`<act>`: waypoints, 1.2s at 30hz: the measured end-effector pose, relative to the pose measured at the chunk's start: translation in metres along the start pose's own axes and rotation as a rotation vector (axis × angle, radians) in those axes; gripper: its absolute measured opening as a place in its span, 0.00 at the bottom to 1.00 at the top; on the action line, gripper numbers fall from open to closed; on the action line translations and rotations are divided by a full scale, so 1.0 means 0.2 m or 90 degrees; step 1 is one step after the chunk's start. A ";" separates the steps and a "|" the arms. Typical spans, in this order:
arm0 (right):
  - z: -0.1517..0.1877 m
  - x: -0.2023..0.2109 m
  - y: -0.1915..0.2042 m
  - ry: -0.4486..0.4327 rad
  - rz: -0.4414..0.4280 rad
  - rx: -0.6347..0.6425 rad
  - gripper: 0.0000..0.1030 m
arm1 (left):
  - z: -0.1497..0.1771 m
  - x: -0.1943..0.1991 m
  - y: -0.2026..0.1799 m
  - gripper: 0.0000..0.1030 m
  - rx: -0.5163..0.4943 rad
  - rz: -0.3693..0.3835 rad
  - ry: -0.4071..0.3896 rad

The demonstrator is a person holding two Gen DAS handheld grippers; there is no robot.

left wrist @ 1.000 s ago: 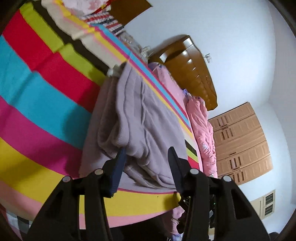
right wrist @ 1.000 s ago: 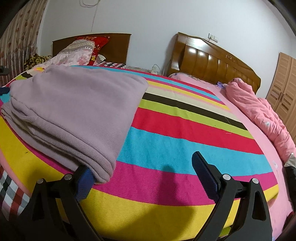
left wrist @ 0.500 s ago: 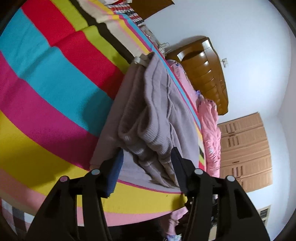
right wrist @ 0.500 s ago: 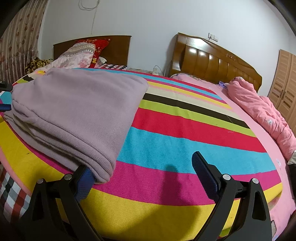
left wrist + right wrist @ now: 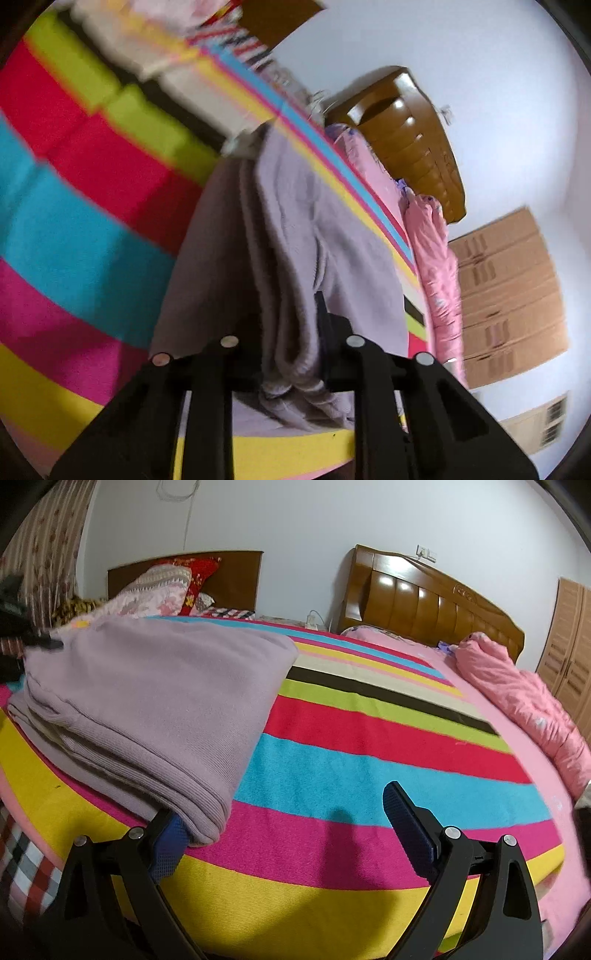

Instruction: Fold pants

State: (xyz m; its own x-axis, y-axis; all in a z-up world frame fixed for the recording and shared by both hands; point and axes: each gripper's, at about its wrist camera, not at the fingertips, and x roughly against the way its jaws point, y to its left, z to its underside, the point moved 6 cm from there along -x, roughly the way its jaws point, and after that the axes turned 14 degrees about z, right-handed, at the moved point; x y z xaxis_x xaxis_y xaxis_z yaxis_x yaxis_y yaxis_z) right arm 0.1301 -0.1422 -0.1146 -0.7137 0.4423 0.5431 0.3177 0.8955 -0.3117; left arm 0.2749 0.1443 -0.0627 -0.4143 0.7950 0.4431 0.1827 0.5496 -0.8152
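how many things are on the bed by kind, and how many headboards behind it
lilac pants: 1
striped blanket: 1
pink quilt: 1
pillows: 2, stacked, as far as the right wrist view shows
wooden headboards: 2
total: 7

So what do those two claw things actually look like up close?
Both are matte black plastic frames with two angled fingers and round silver rivets. The right gripper has dark blue textured pads. The left gripper's pads are mostly hidden. No cables or markings show.
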 end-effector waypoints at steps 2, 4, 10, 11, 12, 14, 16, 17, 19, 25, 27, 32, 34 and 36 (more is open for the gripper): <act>-0.02 0.04 0.02 -0.023 0.029 0.031 0.89 | -0.04 0.04 -0.12 0.19 -0.034 0.012 -0.010; -0.02 0.07 0.04 -0.035 0.038 0.055 0.89 | -0.08 0.12 -0.24 0.19 -0.065 0.037 -0.026; 0.06 0.06 0.02 -0.027 0.018 0.039 0.89 | -0.01 0.07 0.02 0.19 -0.008 -0.015 0.003; 0.05 0.05 0.02 -0.018 0.011 0.036 0.89 | 0.03 0.03 0.13 0.19 0.017 -0.034 0.014; 0.05 0.05 0.02 -0.019 0.011 0.050 0.89 | 0.05 0.03 0.20 0.20 0.039 -0.011 -0.002; 0.04 0.05 0.03 -0.019 0.011 0.063 0.89 | 0.06 0.07 0.21 0.20 0.058 0.016 -0.027; 0.05 0.04 0.01 -0.006 -0.003 0.047 0.89 | 0.07 0.08 0.18 0.20 0.039 -0.004 -0.038; 0.05 0.03 0.00 0.001 -0.013 0.036 0.89 | 0.07 0.08 0.17 0.20 0.033 -0.018 -0.041; 0.04 0.02 -0.01 0.022 -0.036 0.032 0.89 | 0.08 0.10 0.15 0.30 0.028 -0.051 -0.045; -0.04 0.14 -0.14 0.040 -0.242 -0.056 0.89 | 0.01 0.27 -0.21 0.86 -0.202 -0.305 -0.144; -0.16 0.15 -0.15 0.015 -0.280 -0.094 0.89 | 0.00 0.18 -0.38 0.95 -0.280 -0.274 -0.127; -0.37 0.13 0.11 -0.037 -0.299 -0.031 0.83 | 0.03 -0.26 -0.54 0.97 -0.393 -0.237 -0.014; -0.37 0.12 0.27 -0.024 -0.298 0.019 0.81 | 0.04 -0.37 -0.42 0.96 -0.366 -0.287 0.027; -0.30 0.08 0.38 0.007 -0.294 0.068 0.80 | 0.05 -0.40 -0.26 0.95 -0.320 -0.304 0.048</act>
State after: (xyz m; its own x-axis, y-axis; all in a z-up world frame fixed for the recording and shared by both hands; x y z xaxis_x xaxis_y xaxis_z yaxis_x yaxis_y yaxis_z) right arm 0.1791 -0.0637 -0.0831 -0.7584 -0.0008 0.6518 -0.0978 0.9888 -0.1127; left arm 0.2897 0.0493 -0.0602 -0.4923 0.4430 0.7492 0.3948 0.8808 -0.2614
